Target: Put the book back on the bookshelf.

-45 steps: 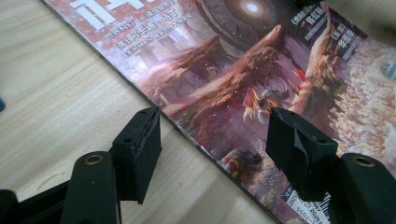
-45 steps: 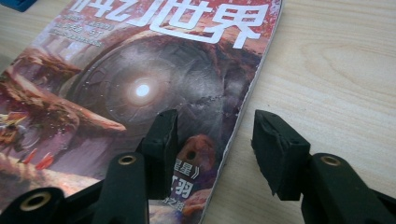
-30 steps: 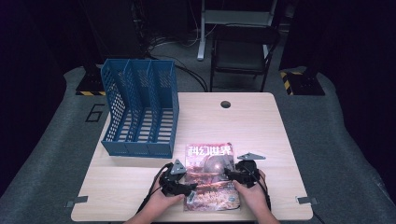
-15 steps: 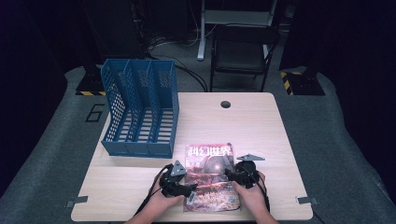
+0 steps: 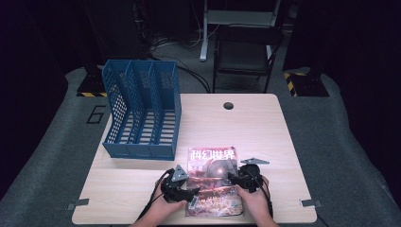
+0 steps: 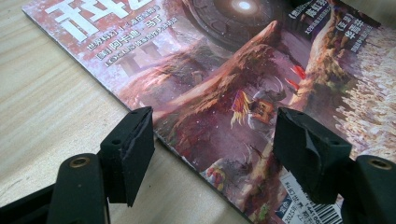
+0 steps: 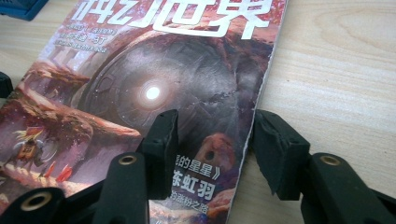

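Straddling both side edges of the magazine [image 5: 213,182], which lies flat near the bottom centre of the tabletop [image 5: 265,127].

I judge the pick-up barely begun: my left tool [image 6: 214,140] stands released, one jaw over bare wood, the other over the cover, the magazine's edge between them, nothing pinched. My right tool [image 7: 212,142] has just been reopening a little; it too straddles an edge without pressing. Lifting and filing are all left, I'd say. The high view shows the blue file rack [image 5: 142,113] at centre left, all slots bare; the left gripper view gives the barcode corner, the right gripper view the frayed edge.
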`<state>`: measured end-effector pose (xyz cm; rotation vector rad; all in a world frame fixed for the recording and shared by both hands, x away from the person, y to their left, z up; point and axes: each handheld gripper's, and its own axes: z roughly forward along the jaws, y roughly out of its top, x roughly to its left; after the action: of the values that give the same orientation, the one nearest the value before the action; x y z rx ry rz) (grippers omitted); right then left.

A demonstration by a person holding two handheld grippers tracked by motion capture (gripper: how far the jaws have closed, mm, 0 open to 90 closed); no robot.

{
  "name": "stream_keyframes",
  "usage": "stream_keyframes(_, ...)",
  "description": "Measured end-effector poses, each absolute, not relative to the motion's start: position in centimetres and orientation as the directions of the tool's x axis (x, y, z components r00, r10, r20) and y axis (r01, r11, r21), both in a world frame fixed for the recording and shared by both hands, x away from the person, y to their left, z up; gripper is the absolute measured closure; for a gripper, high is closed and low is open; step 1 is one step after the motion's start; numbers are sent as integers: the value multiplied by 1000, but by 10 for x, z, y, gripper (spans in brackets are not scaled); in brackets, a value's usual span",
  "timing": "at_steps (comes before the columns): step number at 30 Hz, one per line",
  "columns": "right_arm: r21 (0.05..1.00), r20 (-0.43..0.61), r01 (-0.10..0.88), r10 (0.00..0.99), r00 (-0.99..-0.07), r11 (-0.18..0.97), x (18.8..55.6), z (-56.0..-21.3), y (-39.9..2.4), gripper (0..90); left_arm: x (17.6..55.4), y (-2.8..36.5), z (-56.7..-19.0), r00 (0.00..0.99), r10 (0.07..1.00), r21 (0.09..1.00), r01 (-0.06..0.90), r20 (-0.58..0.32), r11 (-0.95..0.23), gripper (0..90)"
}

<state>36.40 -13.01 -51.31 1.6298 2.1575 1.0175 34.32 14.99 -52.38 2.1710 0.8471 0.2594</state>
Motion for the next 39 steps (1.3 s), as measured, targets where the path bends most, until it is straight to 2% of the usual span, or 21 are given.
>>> stream_keyframes(2,656,196,743,921,-337,132,363,-513,-128,498,343,150,-524,757,648,736,485,-83,-472,294)
stream_keyframes(11,641,310,766,900,-307,40,366,-511,-136,474,343,151,-524,759,645,734,489,-91,-471,294)
stream_keyframes(16,655,338,755,887,-314,18,363,-503,-137,484,342,150,-525,755,649,744,484,-90,-461,294)
stream_keyframes(19,699,385,715,850,-359,-14,357,-489,-136,503,342,151,-526,756,649,748,478,-85,-459,294)
stream_keyframes(25,716,376,698,835,-402,14,351,-482,-128,474,340,152,-528,754,651,764,469,-85,-444,294)
stream_keyframes(29,713,361,701,844,-397,25,356,-486,-127,469,340,152,-528,755,650,763,470,-87,-444,295)
stream_keyframes(35,652,438,758,830,-344,-30,369,-502,-136,470,340,153,-529,757,646,763,472,-94,-442,295)
stream_keyframes(39,630,423,777,845,-328,-13,376,-514,-139,478,340,153,-529,756,648,763,472,-93,-442,296)
